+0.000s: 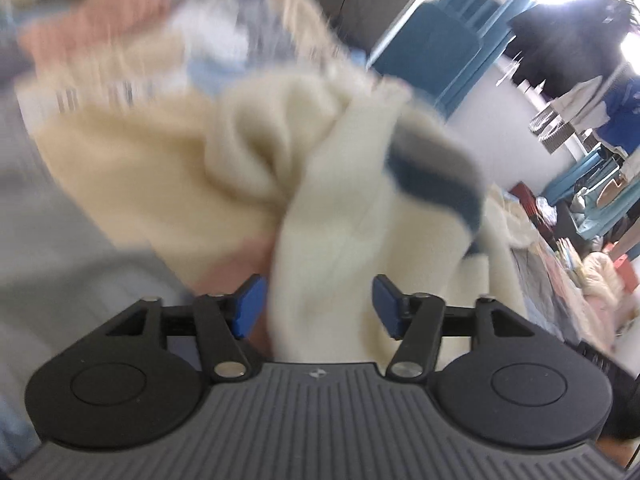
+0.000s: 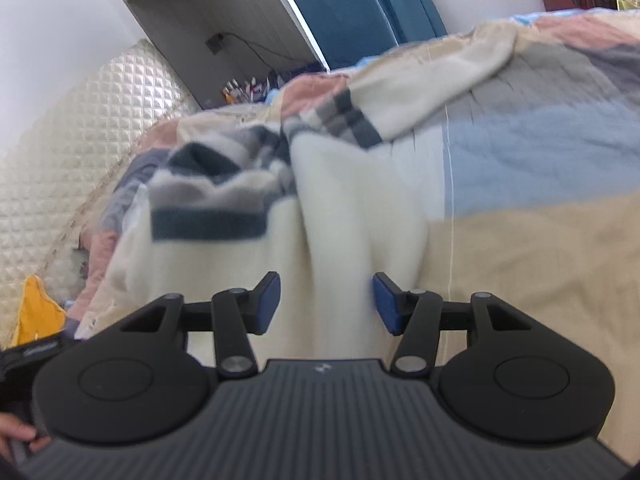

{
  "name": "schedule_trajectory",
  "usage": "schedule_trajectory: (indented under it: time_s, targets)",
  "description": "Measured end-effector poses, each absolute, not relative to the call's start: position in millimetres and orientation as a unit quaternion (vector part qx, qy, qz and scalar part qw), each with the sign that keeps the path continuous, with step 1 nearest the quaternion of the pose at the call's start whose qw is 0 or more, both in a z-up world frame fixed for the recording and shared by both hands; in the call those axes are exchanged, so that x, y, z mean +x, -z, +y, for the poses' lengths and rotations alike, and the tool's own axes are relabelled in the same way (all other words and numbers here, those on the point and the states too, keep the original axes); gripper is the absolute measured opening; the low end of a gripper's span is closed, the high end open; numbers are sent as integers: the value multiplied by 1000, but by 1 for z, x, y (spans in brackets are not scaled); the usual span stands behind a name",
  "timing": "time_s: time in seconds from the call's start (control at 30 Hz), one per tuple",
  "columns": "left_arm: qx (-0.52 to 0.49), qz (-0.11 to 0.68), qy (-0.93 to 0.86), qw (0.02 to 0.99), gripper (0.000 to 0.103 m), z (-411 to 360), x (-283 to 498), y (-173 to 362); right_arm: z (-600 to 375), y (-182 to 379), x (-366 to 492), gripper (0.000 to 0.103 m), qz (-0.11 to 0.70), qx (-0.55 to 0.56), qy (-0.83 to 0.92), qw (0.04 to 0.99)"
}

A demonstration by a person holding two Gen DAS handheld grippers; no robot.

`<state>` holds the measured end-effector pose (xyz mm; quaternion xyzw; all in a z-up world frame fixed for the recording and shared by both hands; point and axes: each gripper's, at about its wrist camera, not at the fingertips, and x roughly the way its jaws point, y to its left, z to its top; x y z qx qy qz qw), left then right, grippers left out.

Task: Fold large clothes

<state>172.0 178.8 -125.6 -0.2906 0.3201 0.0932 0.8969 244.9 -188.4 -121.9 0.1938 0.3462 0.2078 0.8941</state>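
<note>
A cream knitted sweater with dark blue and grey stripes lies crumpled on a bed. In the right wrist view one sleeve stretches to the far right. My right gripper is open, its blue pads on either side of a fold of the cream cloth. In the left wrist view the sweater hangs bunched in front of the camera, blurred by motion. My left gripper is open with cream cloth between its blue pads, which stand apart from it.
The bed has a patchwork quilt in beige, blue, grey and pink. A padded cream headboard is at left, a blue chair behind. A yellow item lies at the bed's left edge. Cluttered furniture stands at right.
</note>
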Motion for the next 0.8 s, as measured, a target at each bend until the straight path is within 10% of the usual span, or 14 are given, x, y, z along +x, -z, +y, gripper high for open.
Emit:
schedule_trajectory:
  time_s: [0.4, 0.8]
  targets:
    - [-122, 266, -25, 956, 74, 175, 334, 45, -121, 91, 401, 55, 345, 152, -229, 898]
    - [-95, 368, 5, 925, 71, 180, 506, 105, -47, 139, 532, 52, 403, 114, -242, 875]
